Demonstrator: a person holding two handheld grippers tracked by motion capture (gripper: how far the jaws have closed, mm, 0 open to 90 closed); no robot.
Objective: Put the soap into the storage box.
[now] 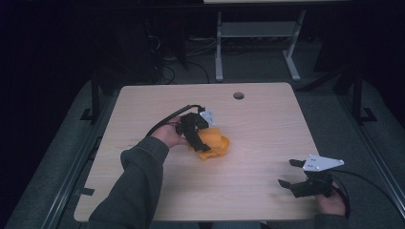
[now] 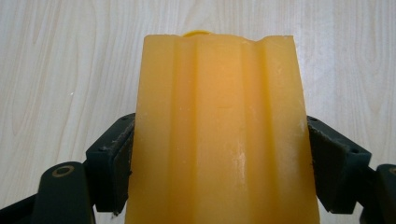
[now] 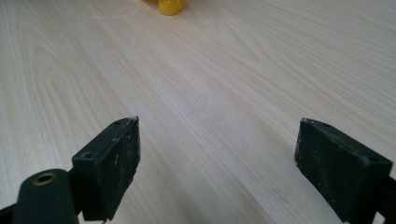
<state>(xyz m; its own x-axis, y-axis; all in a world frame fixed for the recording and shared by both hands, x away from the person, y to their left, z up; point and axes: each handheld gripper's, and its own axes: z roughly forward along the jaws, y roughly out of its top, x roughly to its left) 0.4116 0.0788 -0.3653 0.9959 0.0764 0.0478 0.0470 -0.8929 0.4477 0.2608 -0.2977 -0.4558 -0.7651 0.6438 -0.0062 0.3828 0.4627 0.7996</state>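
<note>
A yellow-orange ribbed block (image 2: pixel 219 116) stands between the jaws of my left gripper (image 2: pixel 220 135), whose pads press on its two sides. From above, the left gripper (image 1: pixel 204 142) holds this block (image 1: pixel 213 135) just left of the table's middle, over or against a second orange piece (image 1: pixel 221 150) lying on the wood; whether the two touch I cannot tell. Near the front right corner my right gripper (image 1: pixel 287 172) is open, empty and low over the table. Its own view has the jaws (image 3: pixel 218 121) wide apart over bare wood, with a yellow object (image 3: pixel 172 6) far ahead.
The light wooden table (image 1: pixel 267 124) has a round cable hole (image 1: pixel 238 95) near its far edge. A white desk frame (image 1: pixel 218 47) stands on the floor beyond. A black cable (image 1: pixel 165 121) trails from the left gripper.
</note>
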